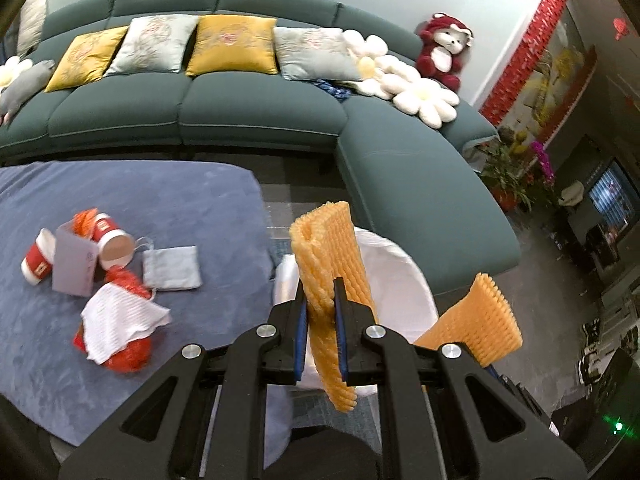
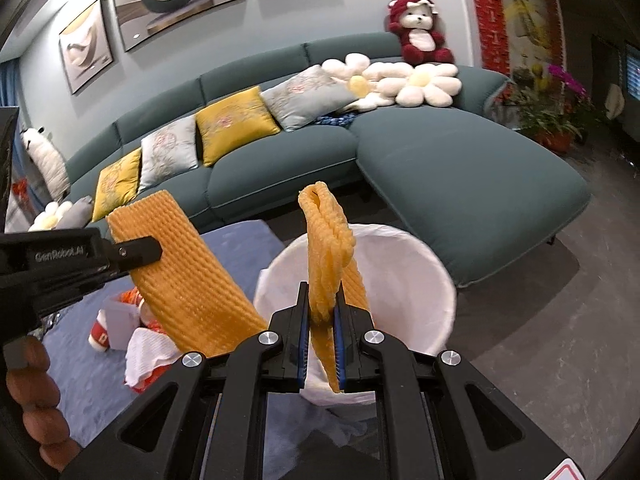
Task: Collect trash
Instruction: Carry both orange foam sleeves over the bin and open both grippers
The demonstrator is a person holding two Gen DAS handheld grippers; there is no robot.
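left gripper (image 1: 321, 312) pinching orange foam net sleeve (image 1: 326, 256) mid-length – right gripper (image 2: 322, 312) pinching second foam sleeve (image 2: 330, 248) | handling: looks light, soft, squashy, non-fragile; pinch mid-body works | location: both sleeves upright between jaws, over white-lined bin (image 2: 432, 280); leftover cups and wrappers (image 1: 96, 264) on blue rug (image 1: 180, 200)

foam nets (image 1: 328, 264): 2; paper cups (image 1: 38, 258): 2; bins (image 2: 404, 280): 1; sofa cushions (image 1: 232, 44): 4; plush bears (image 2: 420, 32): 1

Black left claw (image 1: 321, 304) and right claw (image 2: 321, 308), blue-edged pads, round silver screws, triangular cut-outs, white lettering
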